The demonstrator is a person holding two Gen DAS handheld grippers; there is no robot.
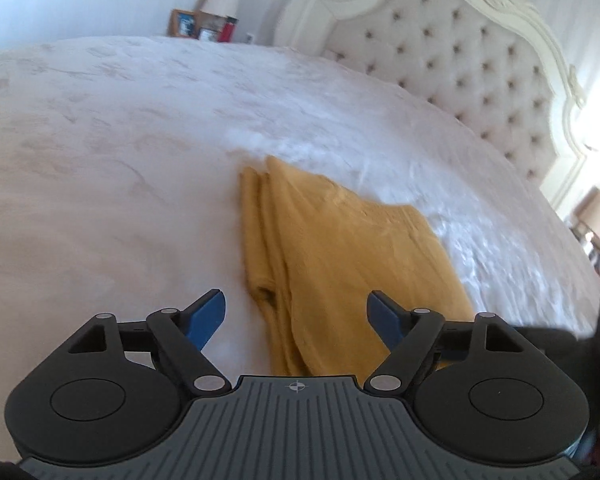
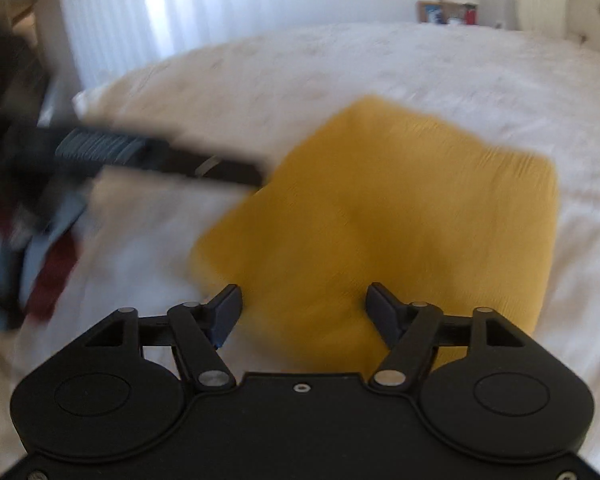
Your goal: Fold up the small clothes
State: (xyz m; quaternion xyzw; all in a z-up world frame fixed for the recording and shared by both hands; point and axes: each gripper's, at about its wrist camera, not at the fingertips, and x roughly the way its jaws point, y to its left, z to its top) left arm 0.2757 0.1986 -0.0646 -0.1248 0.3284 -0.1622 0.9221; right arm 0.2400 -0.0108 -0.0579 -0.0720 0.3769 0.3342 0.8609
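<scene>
Mustard-yellow knit, the folded garment [image 1: 340, 248] lay on the white bedspread [image 1: 100, 160]. The left gripper [image 1: 296, 316] stood wide open and empty at its layered edge; the right gripper [image 2: 304, 312] likewise hovered above. Soft and light, it looked best pinched at the corners.

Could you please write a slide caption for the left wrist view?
Left gripper open above a folded mustard-yellow garment lying on a white bedspread.
</scene>
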